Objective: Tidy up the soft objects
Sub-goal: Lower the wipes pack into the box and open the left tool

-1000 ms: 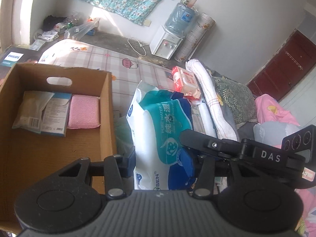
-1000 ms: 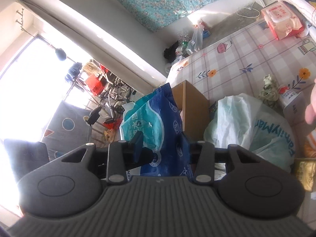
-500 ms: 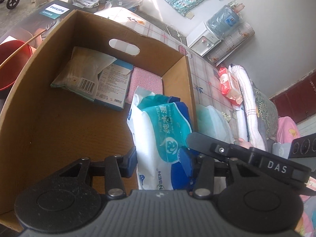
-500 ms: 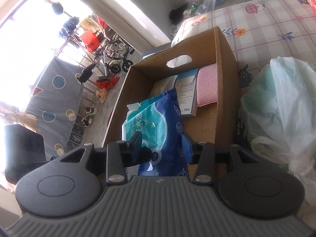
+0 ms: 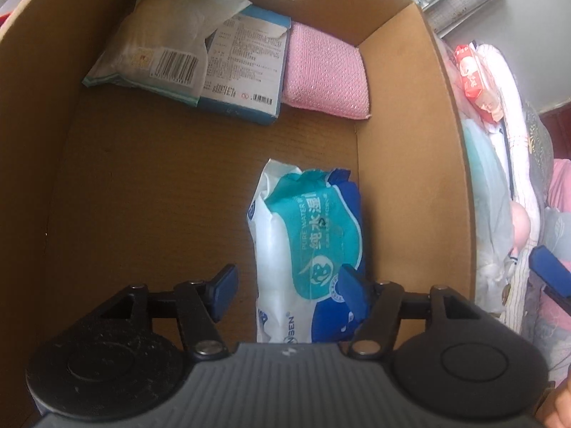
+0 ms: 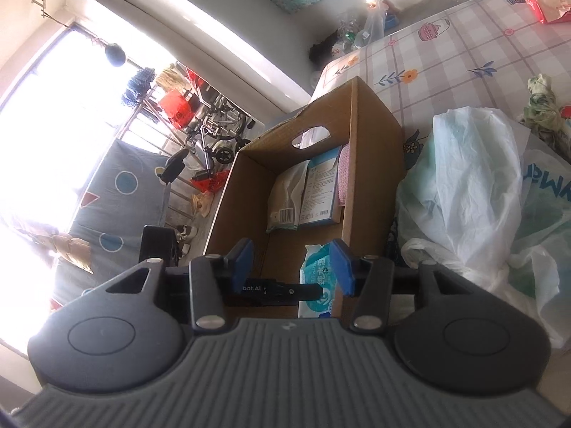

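Wipes pack (image 5: 307,246) reading "PURE WATER" lies in box (image 5: 403,178); both claws just released.

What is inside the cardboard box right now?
In the cardboard box: a wet wipes pack, a pink sponge, a blue-white carton and a pale pouch overlapping it. Anything beneath them is hidden.

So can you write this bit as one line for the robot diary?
wipes pack: in box, near right wall | left gripper: open, jaws just widened, pack between pads | right gripper: open, holding nothing
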